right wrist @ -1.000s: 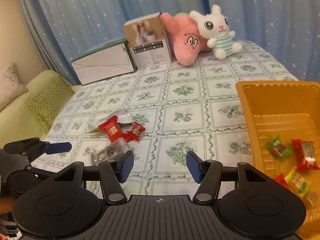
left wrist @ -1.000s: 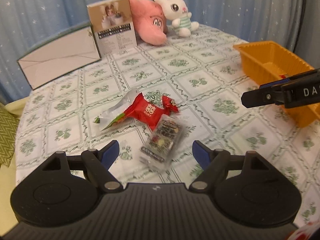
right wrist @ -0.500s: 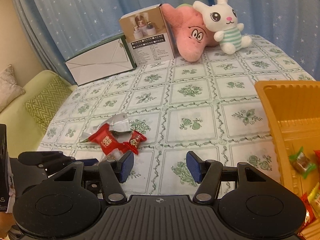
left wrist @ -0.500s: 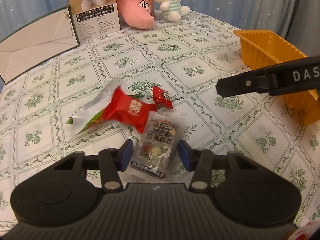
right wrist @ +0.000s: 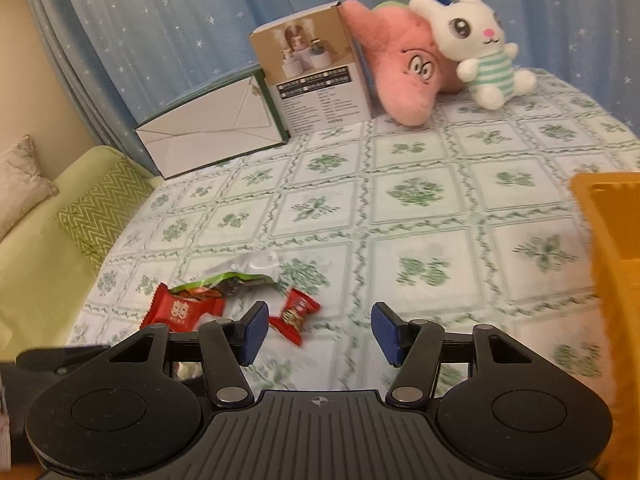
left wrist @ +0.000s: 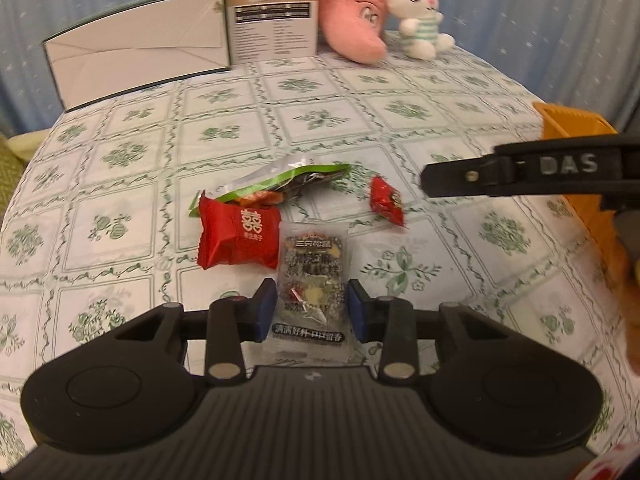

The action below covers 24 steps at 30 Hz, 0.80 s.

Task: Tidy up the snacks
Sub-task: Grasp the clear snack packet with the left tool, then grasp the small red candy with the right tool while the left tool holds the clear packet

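We see soft, even indoor light with faint shadows; fisheye bending darkens the corners, and motion blur smears the worktop (right wrist: 420, 240) in the right wrist view.

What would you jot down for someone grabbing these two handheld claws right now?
Left gripper: jaws have just been closing around the clear snack packet; contact unclear.
Right gripper: open, empty, closing slightly, near the small red candy.
Still on the table: big red packet, green bag, the candy and the clear packet.
Orange tray sits to the right.
Left: move all four into the tray.
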{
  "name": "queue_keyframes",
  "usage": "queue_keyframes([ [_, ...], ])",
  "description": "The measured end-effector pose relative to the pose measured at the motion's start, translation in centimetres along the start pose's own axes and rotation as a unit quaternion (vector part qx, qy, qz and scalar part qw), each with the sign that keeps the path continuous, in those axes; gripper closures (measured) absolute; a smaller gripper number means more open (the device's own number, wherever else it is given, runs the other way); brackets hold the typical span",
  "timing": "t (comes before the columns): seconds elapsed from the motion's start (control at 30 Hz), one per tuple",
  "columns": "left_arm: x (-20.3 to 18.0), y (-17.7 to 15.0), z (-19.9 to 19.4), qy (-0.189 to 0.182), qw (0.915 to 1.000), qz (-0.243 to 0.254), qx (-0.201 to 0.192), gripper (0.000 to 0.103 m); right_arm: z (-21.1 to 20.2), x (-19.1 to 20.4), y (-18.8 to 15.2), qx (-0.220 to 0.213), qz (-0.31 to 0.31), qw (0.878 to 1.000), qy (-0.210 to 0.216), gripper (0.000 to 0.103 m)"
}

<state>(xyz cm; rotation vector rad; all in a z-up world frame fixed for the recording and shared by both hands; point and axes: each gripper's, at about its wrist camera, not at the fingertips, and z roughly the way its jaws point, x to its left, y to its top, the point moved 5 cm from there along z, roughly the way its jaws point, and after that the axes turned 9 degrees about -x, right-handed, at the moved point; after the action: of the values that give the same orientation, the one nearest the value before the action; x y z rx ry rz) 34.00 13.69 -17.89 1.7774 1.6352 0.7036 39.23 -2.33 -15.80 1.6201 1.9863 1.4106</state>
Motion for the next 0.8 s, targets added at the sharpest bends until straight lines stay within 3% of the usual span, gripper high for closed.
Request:
queue_keyframes([
  [0.13, 0.0, -0.1, 0.0, -0.002, 1.0000, -0.003, -0.003, 0.068, 2.0, 1.0, 0.0, 0.006, -0.006, 1.000, 0.009, 0.058],
  [0.4, 0.2, -0.1, 0.0, -0.007, 0.9999, -0.009, -0.004, 0.066, 5.1, 1.5, -0.9, 0.032, -0.027, 0.999, -0.013, 0.070],
  [0.53, 0.1, -0.1, 0.0, -0.006, 0.9999, -0.010, -0.006, 0.065, 5.4, 1.9, -1.1, 0.032, -0.054, 0.998, -0.021, 0.079],
  [0.8, 0.1, -0.1, 0.2, -0.007, 0.9999, -0.006, -0.011, 0.065, 4.0, 1.9, -1.6, 0.030, -0.069, 0.997, -0.024, 0.085],
])
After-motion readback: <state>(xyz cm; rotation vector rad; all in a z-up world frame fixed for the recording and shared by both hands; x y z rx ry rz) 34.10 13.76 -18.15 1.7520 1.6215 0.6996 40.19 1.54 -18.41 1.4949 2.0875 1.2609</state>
